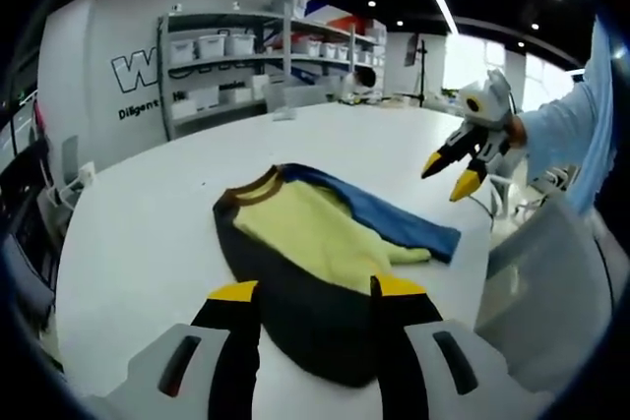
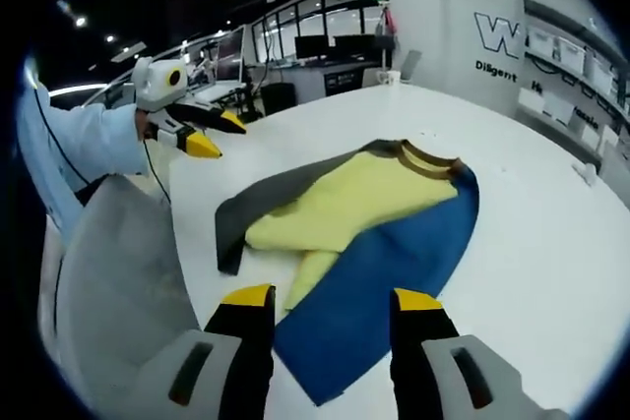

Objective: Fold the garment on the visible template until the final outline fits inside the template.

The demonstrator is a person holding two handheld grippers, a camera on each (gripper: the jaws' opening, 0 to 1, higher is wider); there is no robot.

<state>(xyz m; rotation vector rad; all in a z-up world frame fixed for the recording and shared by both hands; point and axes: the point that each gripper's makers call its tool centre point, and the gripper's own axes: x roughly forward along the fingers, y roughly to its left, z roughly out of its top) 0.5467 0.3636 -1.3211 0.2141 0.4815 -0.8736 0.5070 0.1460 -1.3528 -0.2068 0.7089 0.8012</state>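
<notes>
A garment lies flat on the white table, with a yellow front, brown collar, dark grey side and blue side. My left gripper hovers open over the grey hem, nothing between its jaws. My right gripper hangs open in the air beyond the blue edge, held by a hand in a light blue sleeve. In the right gripper view the garment shows its blue side nearest. There my right gripper is open just above the blue hem, and my left gripper floats open at the far left.
A grey chair back stands at the table's edge, near the person. Shelves with white bins line the far wall. Desks with monitors stand beyond the table. Bare tabletop surrounds the garment.
</notes>
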